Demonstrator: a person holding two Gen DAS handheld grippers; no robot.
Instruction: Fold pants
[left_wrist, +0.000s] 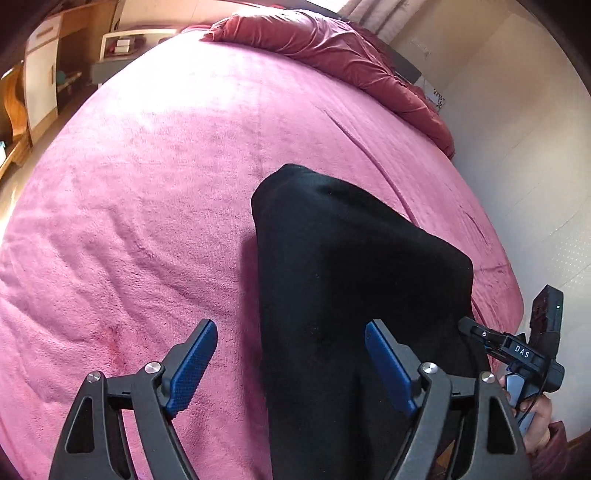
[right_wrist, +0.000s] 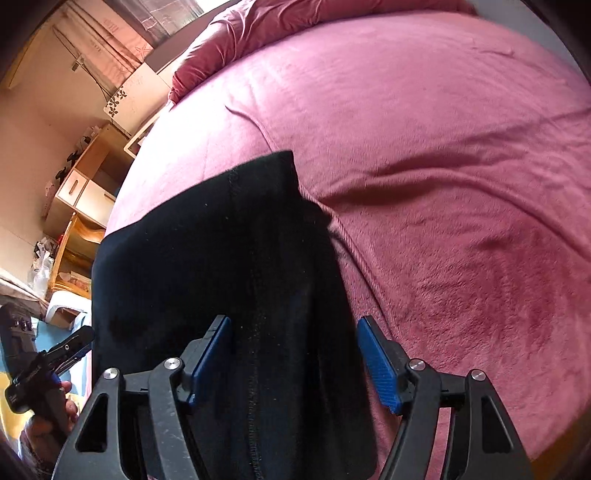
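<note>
We see strong daylight from the far window side, blowing out the fuzzy pink bed cover (left_wrist: 155, 155) near the top in both views. The black folded pants (left_wrist: 354, 280) read as detail-less dark, casting a soft shadow leftward. Heavy fisheye bending, dark vignette corners, mild edge blur.

Both your grippers gape wide.
Your left gripper (left_wrist: 291, 363) and right gripper (right_wrist: 293, 360) fill each frame's bottom.
</note>
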